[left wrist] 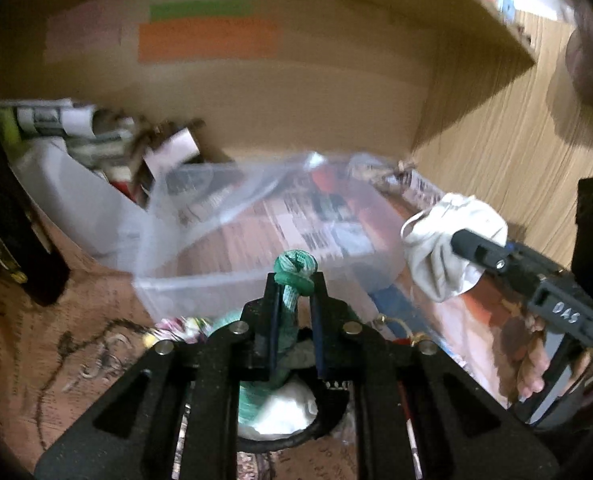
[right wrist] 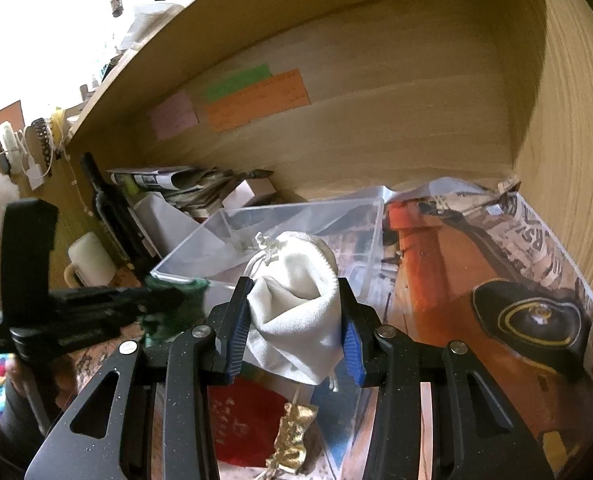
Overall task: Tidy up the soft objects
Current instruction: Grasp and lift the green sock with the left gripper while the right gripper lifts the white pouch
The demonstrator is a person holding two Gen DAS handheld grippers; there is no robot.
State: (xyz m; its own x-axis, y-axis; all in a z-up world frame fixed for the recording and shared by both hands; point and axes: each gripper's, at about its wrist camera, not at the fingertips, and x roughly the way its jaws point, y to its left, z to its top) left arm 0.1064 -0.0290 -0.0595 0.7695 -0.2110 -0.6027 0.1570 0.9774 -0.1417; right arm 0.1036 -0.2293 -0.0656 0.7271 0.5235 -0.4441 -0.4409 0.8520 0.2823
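Observation:
My left gripper (left wrist: 294, 280) is shut on a green knotted cloth (left wrist: 295, 268), held just in front of a clear plastic bin (left wrist: 200, 248). My right gripper (right wrist: 294, 300) is shut on a white drawstring pouch (right wrist: 296, 280), held over the near edge of the clear bin (right wrist: 224, 220). In the left wrist view the right gripper (left wrist: 462, 242) and white pouch (left wrist: 444, 240) show at the right of the bin. In the right wrist view the left gripper (right wrist: 164, 300) with the blurred green cloth (right wrist: 184, 296) shows at the left.
A red pouch (right wrist: 244, 420) and gold tassel (right wrist: 292, 436) lie below the right gripper. A black eye mask (right wrist: 532, 320) lies on newspaper at the right. Rolled papers (right wrist: 168, 184), a white box (right wrist: 160, 216) and a dark bottle (right wrist: 108, 204) crowd the shelf's left. Wooden walls enclose the shelf.

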